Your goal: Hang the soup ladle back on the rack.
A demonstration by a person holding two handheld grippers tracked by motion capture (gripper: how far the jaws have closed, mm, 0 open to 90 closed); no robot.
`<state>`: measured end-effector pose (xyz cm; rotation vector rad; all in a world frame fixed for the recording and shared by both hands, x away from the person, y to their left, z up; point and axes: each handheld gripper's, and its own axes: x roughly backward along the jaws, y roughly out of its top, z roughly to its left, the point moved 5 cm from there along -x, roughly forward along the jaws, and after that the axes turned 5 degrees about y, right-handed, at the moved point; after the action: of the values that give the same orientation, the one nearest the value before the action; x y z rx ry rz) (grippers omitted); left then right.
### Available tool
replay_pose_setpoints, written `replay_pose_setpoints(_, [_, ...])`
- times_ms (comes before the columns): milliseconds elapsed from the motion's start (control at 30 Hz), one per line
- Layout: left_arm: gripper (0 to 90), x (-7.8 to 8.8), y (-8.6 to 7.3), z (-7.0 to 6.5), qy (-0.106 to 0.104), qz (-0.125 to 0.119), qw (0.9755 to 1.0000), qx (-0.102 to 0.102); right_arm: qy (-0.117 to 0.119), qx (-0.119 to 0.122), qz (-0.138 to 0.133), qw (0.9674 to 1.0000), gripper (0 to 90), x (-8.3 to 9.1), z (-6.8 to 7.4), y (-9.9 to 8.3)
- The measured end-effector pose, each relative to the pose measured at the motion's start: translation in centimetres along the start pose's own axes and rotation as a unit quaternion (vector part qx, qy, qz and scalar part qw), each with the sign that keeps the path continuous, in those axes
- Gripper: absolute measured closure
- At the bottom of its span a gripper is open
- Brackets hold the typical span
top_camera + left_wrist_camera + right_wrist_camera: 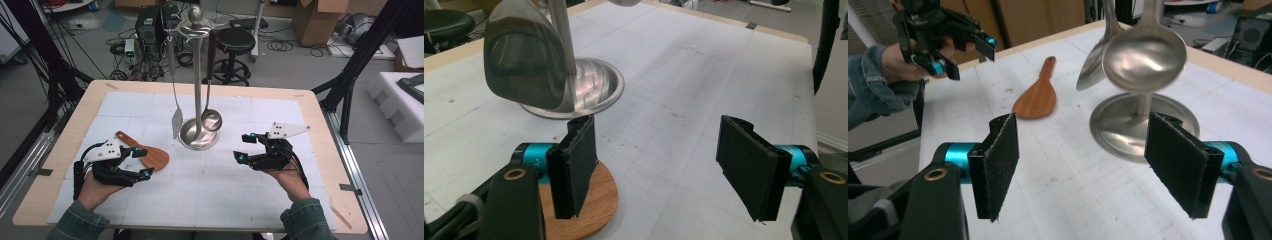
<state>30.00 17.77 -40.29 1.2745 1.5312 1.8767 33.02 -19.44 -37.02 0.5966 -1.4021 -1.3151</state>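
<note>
A wooden spatula lies flat on the white mat, left of centre, its blade under my left gripper's tips. A steel utensil stand rises at the middle, with a metal turner and a ladle hanging from its top. My left gripper is open just above the spatula blade, nothing between its jaws. My right gripper is open right of the stand's base, empty, with the ladle bowl ahead and the spatula farther off.
The wooden table carries a white gridded mat. Behind the far edge stand a black stool, computer boxes and cables on the floor. Black frame legs stand at the right. White foam blocks lie off the table.
</note>
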Motion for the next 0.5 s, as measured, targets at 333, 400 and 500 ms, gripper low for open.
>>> replay_pose_setpoints(333, [33.2, -0.3, -0.2, 0.0, -0.001, 0.008, 1.0, 0.002, -0.008, -0.015, 0.006, 0.9998, 29.4, 0.3, -0.2, -2.8])
replay_pose_setpoints(400, [33.4, -0.3, -0.2, 0.1, 0.0, 0.007, 1.0, 0.003, -0.009, -0.016, 0.006, 0.9998, 29.4, 0.4, -0.2, -3.2])
replay_pose_setpoints(500, [33.9, -0.3, -0.3, 0.1, 0.0, 0.008, 1.0, 0.002, -0.011, -0.02, 0.008, 0.9997, 29.3, 0.7, -0.1, -3.8])
